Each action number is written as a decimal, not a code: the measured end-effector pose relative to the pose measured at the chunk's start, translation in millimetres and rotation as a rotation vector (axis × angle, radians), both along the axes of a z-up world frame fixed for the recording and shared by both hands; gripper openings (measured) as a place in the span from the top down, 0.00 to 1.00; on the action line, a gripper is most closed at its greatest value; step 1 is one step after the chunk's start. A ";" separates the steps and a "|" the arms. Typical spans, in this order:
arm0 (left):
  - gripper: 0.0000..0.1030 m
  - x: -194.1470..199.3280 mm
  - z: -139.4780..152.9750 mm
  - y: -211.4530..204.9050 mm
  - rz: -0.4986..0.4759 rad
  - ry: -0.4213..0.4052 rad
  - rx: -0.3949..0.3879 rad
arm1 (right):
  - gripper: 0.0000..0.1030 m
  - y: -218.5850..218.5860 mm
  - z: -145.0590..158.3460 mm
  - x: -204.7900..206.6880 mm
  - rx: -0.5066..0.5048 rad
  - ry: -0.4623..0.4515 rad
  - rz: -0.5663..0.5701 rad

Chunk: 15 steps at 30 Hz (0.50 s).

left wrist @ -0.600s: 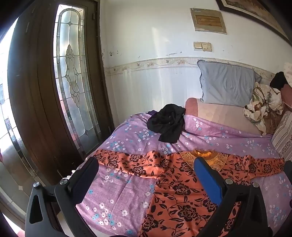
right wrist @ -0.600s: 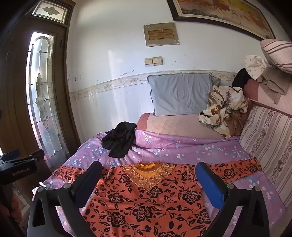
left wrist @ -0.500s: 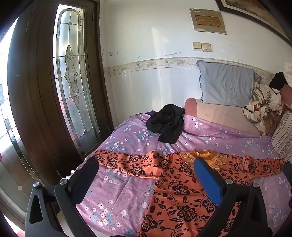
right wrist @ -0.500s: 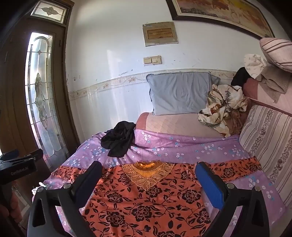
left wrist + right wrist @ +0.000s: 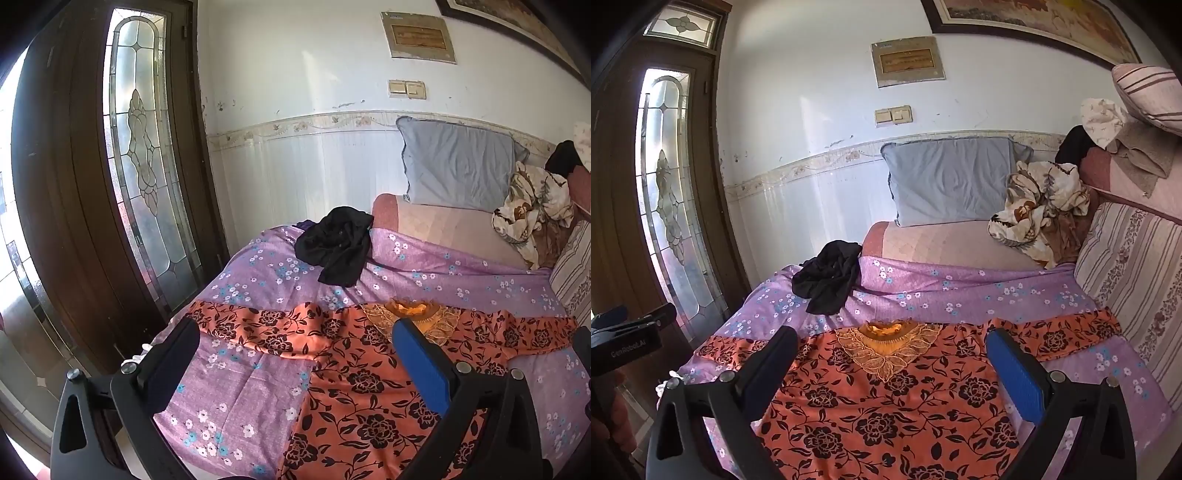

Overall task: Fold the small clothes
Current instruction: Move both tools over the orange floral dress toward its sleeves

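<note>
An orange top with black flowers (image 5: 354, 373) lies spread flat on the purple flowered sheet (image 5: 258, 266), sleeves out to both sides, gold embroidered neck toward the wall. It also shows in the right wrist view (image 5: 886, 402). My left gripper (image 5: 295, 365) is open and empty, held above the top's left sleeve and the sheet. My right gripper (image 5: 892, 369) is open and empty, above the top's chest. The left gripper's body (image 5: 628, 336) shows at the left edge of the right wrist view.
A crumpled black garment (image 5: 336, 249) lies on the sheet near the wall. A grey pillow (image 5: 953, 182) and a bundled patterned cloth (image 5: 1038, 218) sit at the back. A striped cushion (image 5: 1134, 266) is on the right. A wooden door with stained glass (image 5: 147, 162) stands on the left.
Both views have shifted only slightly; the grippers stay open and the orange top has not moved.
</note>
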<state>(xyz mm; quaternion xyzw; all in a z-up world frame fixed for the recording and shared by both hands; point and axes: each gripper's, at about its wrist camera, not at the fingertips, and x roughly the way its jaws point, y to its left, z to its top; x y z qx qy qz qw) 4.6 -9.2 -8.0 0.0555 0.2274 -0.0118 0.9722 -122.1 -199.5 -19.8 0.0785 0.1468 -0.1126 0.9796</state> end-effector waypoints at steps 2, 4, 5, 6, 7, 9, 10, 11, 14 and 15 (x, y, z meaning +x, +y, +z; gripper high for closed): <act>0.00 0.2 -2.8 1.6 -0.001 0.001 -0.003 | 0.00 1.1 1.3 0.7 0.000 0.004 -0.001; 0.00 0.6 -5.6 3.1 -0.004 0.005 -0.004 | 0.00 1.4 1.3 0.4 0.004 0.005 0.000; 0.00 0.7 -6.4 4.2 -0.005 0.006 -0.004 | 0.00 1.0 1.1 0.3 0.007 0.006 0.000; 0.00 0.5 -7.6 5.0 -0.005 0.007 -0.004 | 0.00 1.3 0.7 0.1 0.009 0.008 0.000; 0.00 0.6 -8.1 5.1 -0.004 0.008 -0.002 | 0.00 1.4 0.4 0.3 0.010 0.009 0.000; 0.00 0.4 -9.9 6.8 -0.007 0.013 -0.005 | 0.00 0.3 0.3 2.1 0.012 0.015 -0.001; 0.00 1.1 -9.0 6.0 -0.007 0.015 -0.005 | 0.00 0.6 0.0 2.2 0.013 0.016 0.000; 0.00 1.0 -9.2 6.3 -0.006 0.015 -0.003 | 0.00 0.8 -0.3 2.4 0.014 0.018 0.000; 0.00 1.3 -10.7 6.7 -0.005 0.017 -0.001 | 0.00 -0.8 -0.2 3.0 0.021 0.021 -0.001; 0.00 1.4 -11.5 6.9 -0.006 0.019 -0.001 | 0.00 0.0 -0.8 3.5 0.021 0.024 -0.001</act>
